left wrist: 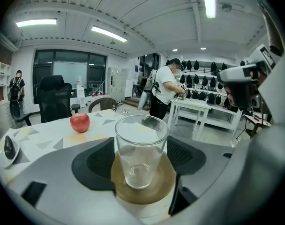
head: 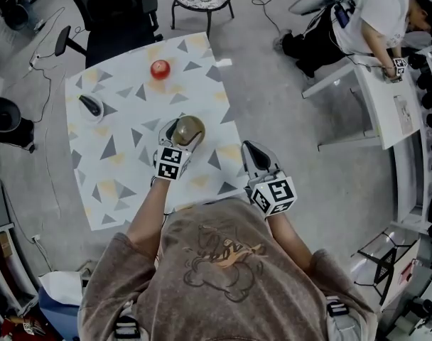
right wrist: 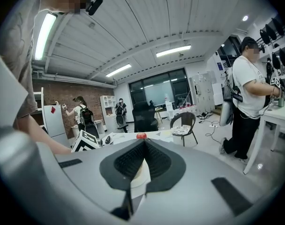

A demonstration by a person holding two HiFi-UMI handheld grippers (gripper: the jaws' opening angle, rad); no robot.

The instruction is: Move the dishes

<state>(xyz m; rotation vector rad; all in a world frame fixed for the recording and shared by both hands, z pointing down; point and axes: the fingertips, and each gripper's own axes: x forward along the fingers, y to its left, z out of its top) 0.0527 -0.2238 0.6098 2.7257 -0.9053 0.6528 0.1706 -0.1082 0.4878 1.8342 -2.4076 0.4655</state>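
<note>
Altogether, one glass (left wrist: pixel 140 149) on one brown saucer (left wrist: pixel 162 187); one apple (left wrist: pixel 79 122).

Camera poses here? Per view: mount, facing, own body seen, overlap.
Head view: on the person's head, facing steeply down at the table; shows torso, left gripper, right gripper.
Left gripper view: on the left gripper, facing level across the table; its jaws apart either side of the glass on a brown coaster.
Right gripper view: on the right gripper, facing across the table into the room; jaws together, left forearm at left.
Shared: the apple shows in all three.
</note>
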